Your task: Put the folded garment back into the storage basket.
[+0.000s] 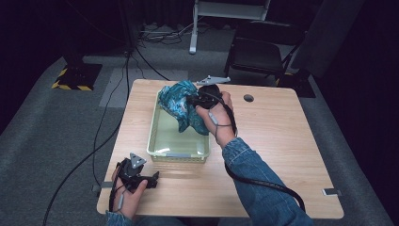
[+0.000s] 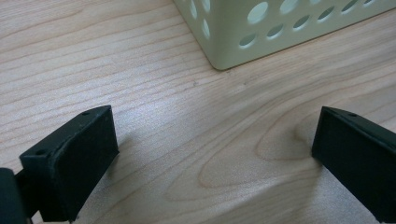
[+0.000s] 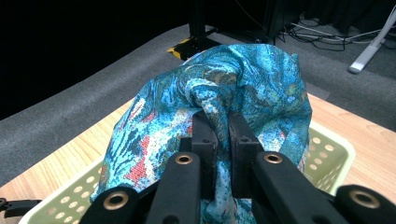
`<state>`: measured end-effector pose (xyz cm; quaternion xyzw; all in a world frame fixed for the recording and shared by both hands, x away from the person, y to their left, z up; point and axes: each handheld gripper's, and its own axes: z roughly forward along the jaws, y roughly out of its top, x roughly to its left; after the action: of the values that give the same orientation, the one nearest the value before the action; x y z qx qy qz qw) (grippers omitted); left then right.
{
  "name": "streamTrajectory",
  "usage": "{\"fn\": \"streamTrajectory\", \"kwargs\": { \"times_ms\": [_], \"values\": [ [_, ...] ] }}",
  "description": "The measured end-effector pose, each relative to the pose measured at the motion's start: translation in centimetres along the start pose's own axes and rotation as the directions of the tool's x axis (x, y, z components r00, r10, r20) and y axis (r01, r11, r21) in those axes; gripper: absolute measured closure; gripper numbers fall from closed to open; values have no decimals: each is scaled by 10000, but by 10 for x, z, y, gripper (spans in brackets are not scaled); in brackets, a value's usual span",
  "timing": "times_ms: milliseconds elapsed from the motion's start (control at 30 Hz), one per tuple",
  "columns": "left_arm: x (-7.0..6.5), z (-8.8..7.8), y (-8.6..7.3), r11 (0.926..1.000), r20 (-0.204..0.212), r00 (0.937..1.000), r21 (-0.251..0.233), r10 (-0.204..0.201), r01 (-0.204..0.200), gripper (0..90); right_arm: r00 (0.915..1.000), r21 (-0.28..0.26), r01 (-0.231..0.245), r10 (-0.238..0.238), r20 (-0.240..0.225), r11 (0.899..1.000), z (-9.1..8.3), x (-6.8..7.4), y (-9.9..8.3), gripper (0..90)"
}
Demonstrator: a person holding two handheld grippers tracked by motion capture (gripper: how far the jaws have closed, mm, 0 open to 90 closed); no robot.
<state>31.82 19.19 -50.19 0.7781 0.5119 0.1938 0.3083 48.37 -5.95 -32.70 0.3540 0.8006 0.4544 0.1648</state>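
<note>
A turquoise patterned cloth [image 1: 181, 106] hangs bunched over the far end of a pale green perforated basket [image 1: 162, 153] in the high view. My right gripper [image 1: 190, 100] is shut on a fold of it, held above the basket. In the right gripper view the cloth [image 3: 261, 79] is pinched between the two black jaws of my right gripper [image 3: 220, 123], and the basket's rim [image 3: 327, 144] lies below. My left gripper [image 1: 153, 180] rests low at the table's near left corner. In the left gripper view my left gripper [image 2: 212, 149] stands open over bare wood, near a corner of the basket [image 2: 238, 32].
The wooden table [image 1: 273, 141] has a round cable hole [image 1: 248, 98] at the far right. A chair [image 1: 259, 54] and a white stand [image 1: 202, 28] are beyond the table's far edge. Cables [image 1: 103, 132] run over the grey floor on the left.
</note>
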Motion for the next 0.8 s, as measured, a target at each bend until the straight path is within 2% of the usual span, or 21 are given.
{"fn": "streamTrajectory", "kwargs": {
  "times_ms": [800],
  "values": [
    [0,0,0,10000,-5,10000,0,0,0,2,9989,537,-468,465,81,9975,28,-4,-25,835]
  ]
}}
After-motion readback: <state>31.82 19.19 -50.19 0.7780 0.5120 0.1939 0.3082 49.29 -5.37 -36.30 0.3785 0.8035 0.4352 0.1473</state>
